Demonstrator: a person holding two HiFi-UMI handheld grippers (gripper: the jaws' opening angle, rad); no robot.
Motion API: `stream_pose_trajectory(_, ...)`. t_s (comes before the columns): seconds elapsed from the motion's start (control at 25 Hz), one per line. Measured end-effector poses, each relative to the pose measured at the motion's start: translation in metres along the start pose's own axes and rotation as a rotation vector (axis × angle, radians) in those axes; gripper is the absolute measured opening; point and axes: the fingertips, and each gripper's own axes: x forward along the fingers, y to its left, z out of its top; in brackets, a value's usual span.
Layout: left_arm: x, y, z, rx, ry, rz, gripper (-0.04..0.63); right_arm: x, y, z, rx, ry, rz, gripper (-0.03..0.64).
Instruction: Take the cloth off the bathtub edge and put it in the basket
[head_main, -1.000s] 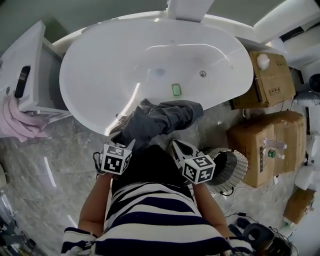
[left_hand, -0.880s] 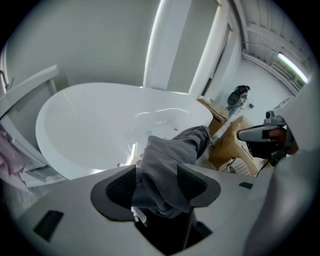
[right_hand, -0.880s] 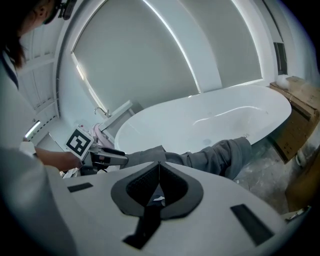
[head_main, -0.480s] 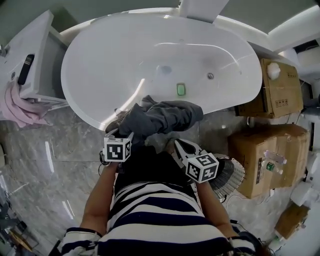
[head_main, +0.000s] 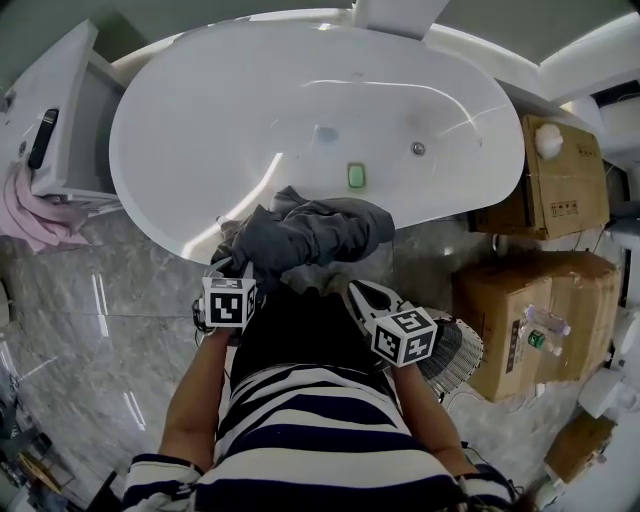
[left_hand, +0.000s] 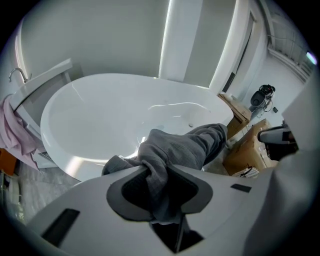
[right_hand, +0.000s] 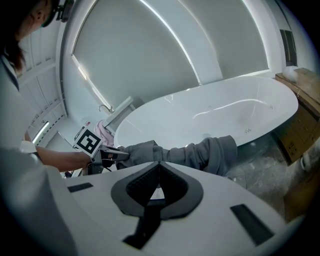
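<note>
A grey cloth (head_main: 310, 232) hangs over the near rim of the white bathtub (head_main: 190, 240). My left gripper (head_main: 233, 264) is at the cloth's left end. Its jaws have just been closing, and in the left gripper view a fold of the cloth (left_hand: 175, 147) is pinched between the pads of the left gripper (left_hand: 155, 185). My right gripper (head_main: 358, 294) hovers just short of the cloth's right part; in the right gripper view the right gripper (right_hand: 159, 170) is shut with nothing in it, and the cloth (right_hand: 200, 152) lies beyond it. A dark wire basket (head_main: 458, 345) stands on the floor, right of the right gripper.
Cardboard boxes (head_main: 535, 160) (head_main: 520, 300) stand right of the tub, behind the basket. A pink towel (head_main: 25, 215) hangs from a white cabinet (head_main: 60, 120) at the left. A small green item (head_main: 355, 176) lies in the tub. The floor is grey marble.
The left gripper has come down onto the cloth's left end and closed on a fold of it, and the cloth is bunched up there. The right gripper has shifted slightly, still shut.
</note>
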Motion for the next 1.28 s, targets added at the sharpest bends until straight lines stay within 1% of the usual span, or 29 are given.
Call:
stream_pose_trajectory(0.04, -0.001, -0.001, 0.001, -0.003, -0.005, 0.004, 0.100, 0.000, -0.003, 0.000, 0.000, 0.001, 0.002, 0.026)
stream_pose_trajectory(0.12, -0.004, -0.004, 0.002, -0.003, -0.017, 0.005, 0.085, 0.001, -0.011, 0.001, -0.005, 0.001, 0.001, 0.026)
stream_pose_trajectory(0.28, -0.013, -0.016, 0.011, -0.005, -0.058, -0.012, 0.078, 0.004, -0.028, 0.004, -0.015, -0.010, -0.011, 0.026)
stream_pose_trajectory(0.4, -0.019, -0.035, 0.021, 0.012, -0.097, -0.039, 0.075, 0.002, -0.038, 0.007, -0.015, -0.036, -0.016, 0.026)
stream_pose_trajectory(0.52, -0.020, -0.063, 0.036, 0.058, -0.132, -0.085, 0.074, 0.000, -0.048, 0.010, -0.016, -0.050, -0.028, 0.026)
stream_pose_trajectory(0.68, -0.015, -0.100, 0.055, 0.126, -0.158, -0.159, 0.072, 0.002, -0.062, 0.011, -0.022, -0.054, -0.069, 0.028)
stream_pose_trajectory(0.88, -0.001, -0.137, 0.074, 0.199, -0.161, -0.231, 0.071, 0.002, -0.078, 0.016, -0.019, -0.080, -0.094, 0.028)
stream_pose_trajectory(1.04, 0.011, -0.155, 0.082, 0.250, -0.152, -0.261, 0.071, 0.006, -0.093, 0.018, -0.019, -0.093, -0.117, 0.029)
stream_pose_trajectory(1.08, 0.015, -0.157, 0.082, 0.258, -0.145, -0.263, 0.072, 0.008, -0.098, 0.018, -0.018, -0.092, -0.125, 0.036)
stream_pose_trajectory(1.12, 0.019, -0.159, 0.082, 0.265, -0.135, -0.264, 0.072, 0.011, -0.103, 0.018, -0.014, -0.088, -0.132, 0.060)
stream_pose_trajectory(1.16, 0.022, -0.160, 0.082, 0.271, -0.124, -0.263, 0.072, 0.014, -0.107, 0.017, -0.007, -0.082, -0.137, 0.100)
stream_pose_trajectory(1.28, 0.029, -0.160, 0.078, 0.281, -0.094, -0.260, 0.072, 0.024, -0.121, 0.016, 0.012, -0.058, -0.157, 0.165)
